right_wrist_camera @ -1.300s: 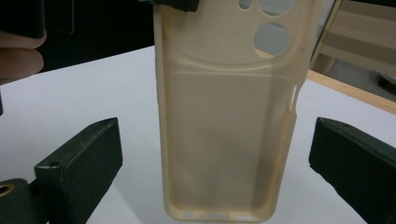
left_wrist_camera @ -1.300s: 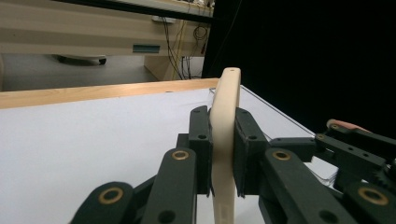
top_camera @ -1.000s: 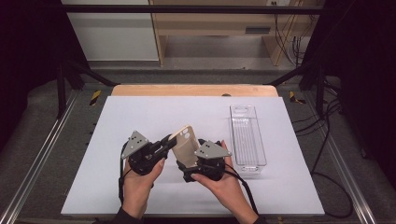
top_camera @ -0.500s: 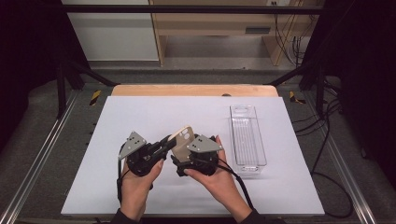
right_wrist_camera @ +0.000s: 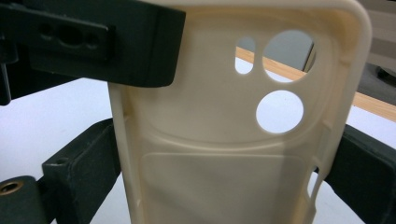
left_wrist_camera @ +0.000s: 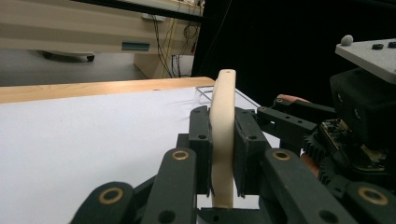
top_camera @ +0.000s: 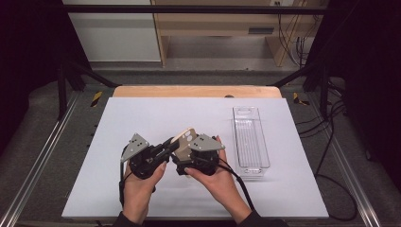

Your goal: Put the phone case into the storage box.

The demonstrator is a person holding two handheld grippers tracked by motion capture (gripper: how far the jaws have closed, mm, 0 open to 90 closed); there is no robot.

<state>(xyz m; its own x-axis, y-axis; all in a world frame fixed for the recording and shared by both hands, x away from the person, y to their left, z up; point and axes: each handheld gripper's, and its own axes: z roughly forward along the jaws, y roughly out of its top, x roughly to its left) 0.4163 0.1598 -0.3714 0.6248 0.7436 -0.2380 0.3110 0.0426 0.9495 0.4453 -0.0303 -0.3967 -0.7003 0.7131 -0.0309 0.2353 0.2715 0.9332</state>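
Note:
A cream phone case (top_camera: 185, 138) with round camera holes is held up over the white mat between both hands. My left gripper (top_camera: 166, 147) is shut on it; in the left gripper view its jaws pinch the case (left_wrist_camera: 223, 116) edge-on, front and back. My right gripper (top_camera: 189, 153) comes in from the right. In the right gripper view I see the inside of the case (right_wrist_camera: 210, 140), with my own jaws pressed against its two long side edges. The left gripper's jaw (right_wrist_camera: 93, 42) clamps the case's upper left corner there.
A long clear plastic tray (top_camera: 249, 142) lies on the right part of the white mat (top_camera: 142, 118). A wooden table edge (top_camera: 196, 91) runs along the far side. Metal rails and cables flank the mat.
The right gripper has shifted a little left, closer against the left gripper, and now sits over the case. The left hand and the case have stayed in place.

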